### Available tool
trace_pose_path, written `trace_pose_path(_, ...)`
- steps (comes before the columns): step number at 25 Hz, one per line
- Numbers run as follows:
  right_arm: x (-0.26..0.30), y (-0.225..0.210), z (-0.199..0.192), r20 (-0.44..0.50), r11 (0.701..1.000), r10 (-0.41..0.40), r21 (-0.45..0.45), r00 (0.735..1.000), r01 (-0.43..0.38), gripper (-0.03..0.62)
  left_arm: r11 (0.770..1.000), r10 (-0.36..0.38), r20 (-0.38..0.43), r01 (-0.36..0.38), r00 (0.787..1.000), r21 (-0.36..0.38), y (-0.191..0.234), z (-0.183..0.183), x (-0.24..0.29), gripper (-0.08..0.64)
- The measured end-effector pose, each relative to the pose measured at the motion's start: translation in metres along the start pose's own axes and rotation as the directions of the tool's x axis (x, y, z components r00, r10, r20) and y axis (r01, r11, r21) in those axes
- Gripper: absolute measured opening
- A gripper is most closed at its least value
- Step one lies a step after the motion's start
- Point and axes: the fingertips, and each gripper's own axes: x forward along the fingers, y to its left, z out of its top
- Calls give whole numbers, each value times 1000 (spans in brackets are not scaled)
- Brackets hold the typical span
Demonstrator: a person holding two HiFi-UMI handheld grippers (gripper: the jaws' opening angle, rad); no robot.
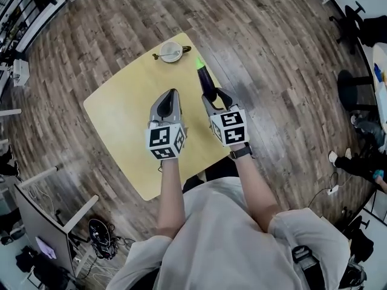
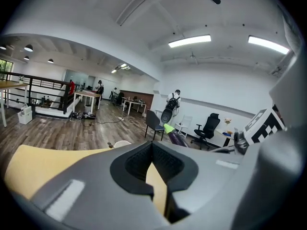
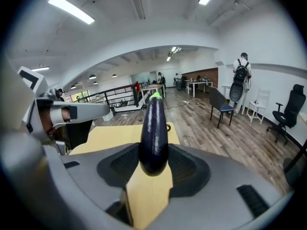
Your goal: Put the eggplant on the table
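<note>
A dark purple eggplant (image 1: 205,80) with a green stem end is clamped between the jaws of my right gripper (image 1: 213,95), stem pointing away from me over the far right part of the yellow table (image 1: 121,107). In the right gripper view the eggplant (image 3: 153,133) stands out forward from the right gripper (image 3: 153,163), above the table (image 3: 120,133). My left gripper (image 1: 172,92) hangs beside it over the middle of the table, shut and holding nothing. In the left gripper view the left gripper (image 2: 152,150) has its tips together, and the eggplant (image 2: 176,138) shows to the right.
A white plate (image 1: 170,51) with a spoon (image 1: 158,56) sits near the table's far edge. Wooden floor surrounds the table. Office chairs (image 1: 349,86) stand to the right, desks (image 1: 36,216) to the left. People stand far off in the room (image 3: 240,80).
</note>
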Motion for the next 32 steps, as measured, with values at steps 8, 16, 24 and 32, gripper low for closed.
trace_pose_path(8, 46, -20, -50, -160, 1000, 21, 23, 987, -17, 192, 999, 6, -86, -10, 996, -51, 0, -42, 39, 9)
trace_pose_path(16, 80, -30, -85, -263, 999, 49, 30, 963, -43, 192, 997, 30, -129, -39, 991, -69, 11, -71, 68, 9)
trace_pose_path(24, 97, -34, -108, -345, 999, 47, 20, 937, -42, 192, 993, 44, -169, -62, 985, -101, 20, -102, 82, 9)
trace_pose_path(32, 103, -34, -113, -382, 999, 43, 2, 923, -46, 193, 992, 58, -168, -75, 984, -98, 24, -98, 75, 9)
